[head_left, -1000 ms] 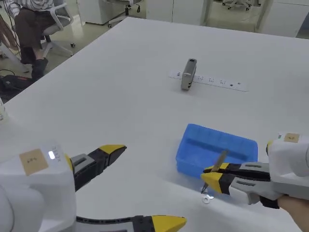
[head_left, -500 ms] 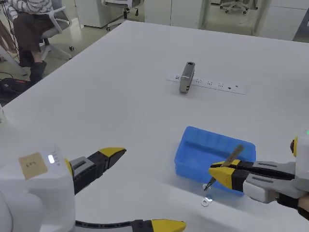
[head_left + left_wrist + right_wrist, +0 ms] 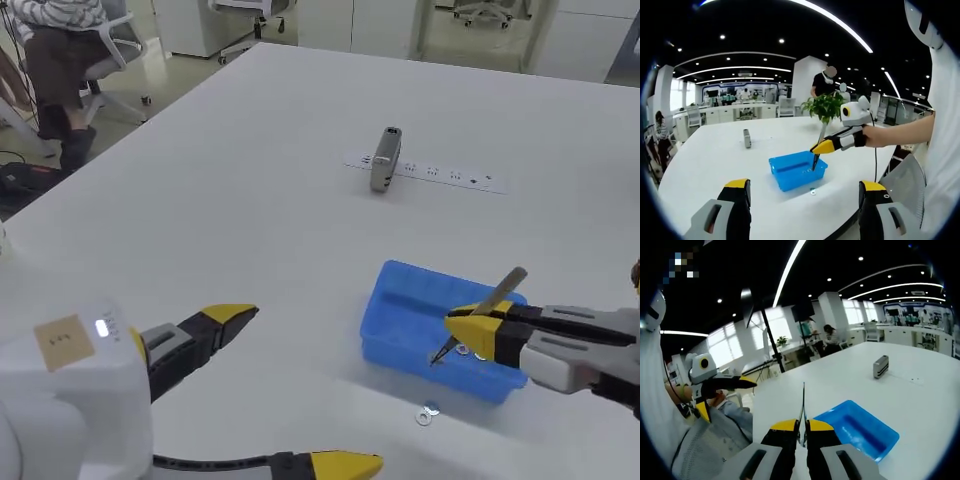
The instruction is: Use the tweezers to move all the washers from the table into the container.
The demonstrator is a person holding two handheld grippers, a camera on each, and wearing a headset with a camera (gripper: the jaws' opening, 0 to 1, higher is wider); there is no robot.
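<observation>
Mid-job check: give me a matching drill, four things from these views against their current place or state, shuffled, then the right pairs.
Things:
1. tweezers
2. container
3. washer
4. left hand-held gripper

Place or state:
A. open, holding nothing
B. lying on the table, just outside the container
C. blue, sitting on the table
D. clamped in the right hand-held gripper, tips down inside the container

Pairs: 1-D, 2-C, 3-B, 4-A
</observation>
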